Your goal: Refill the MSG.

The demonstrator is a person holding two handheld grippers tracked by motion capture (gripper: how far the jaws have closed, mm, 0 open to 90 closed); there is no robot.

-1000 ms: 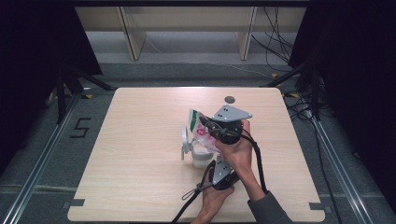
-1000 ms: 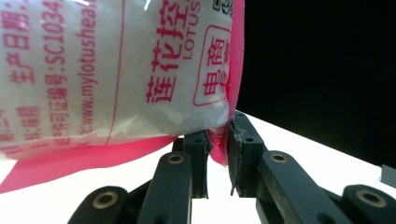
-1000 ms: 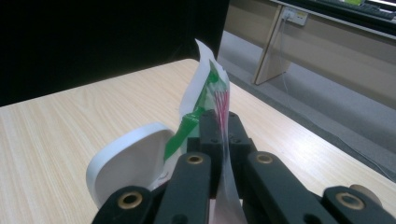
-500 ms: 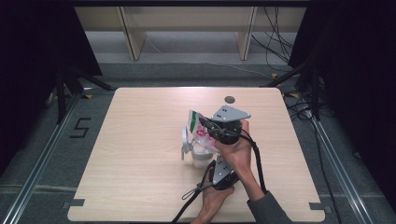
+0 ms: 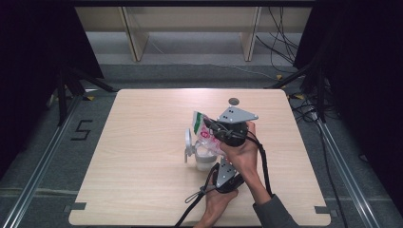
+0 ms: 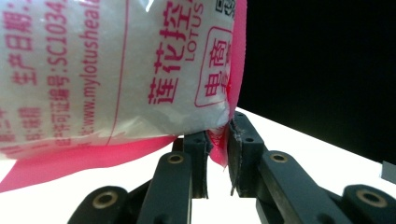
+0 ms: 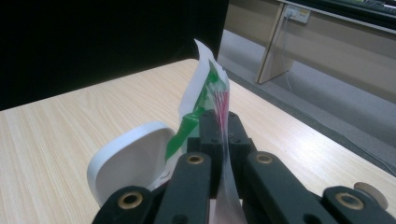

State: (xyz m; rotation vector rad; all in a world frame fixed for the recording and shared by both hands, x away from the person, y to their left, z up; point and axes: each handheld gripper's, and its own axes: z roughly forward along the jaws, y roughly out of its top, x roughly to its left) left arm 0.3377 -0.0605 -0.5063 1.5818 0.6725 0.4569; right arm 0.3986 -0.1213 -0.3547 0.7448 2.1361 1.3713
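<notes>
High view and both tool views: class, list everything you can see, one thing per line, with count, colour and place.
Bag: one, white with pink and green print, tilted over the container, pinched by both tools.
Container: one, white, lid open, mid-table.
Disc: one, grey, far table edge.
Table: one, light wood, centre.
Shelf legs: two, beige, beyond table.
Cables: several, black, floor far right.
Left tool: black, shut on bag corner.
Right tool: black, shut on bag edge.

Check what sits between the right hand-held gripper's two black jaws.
In the right gripper view, the right hand-held gripper pinches the thin edge of the pink, green and white plastic bag; no bare gap shows.
</notes>
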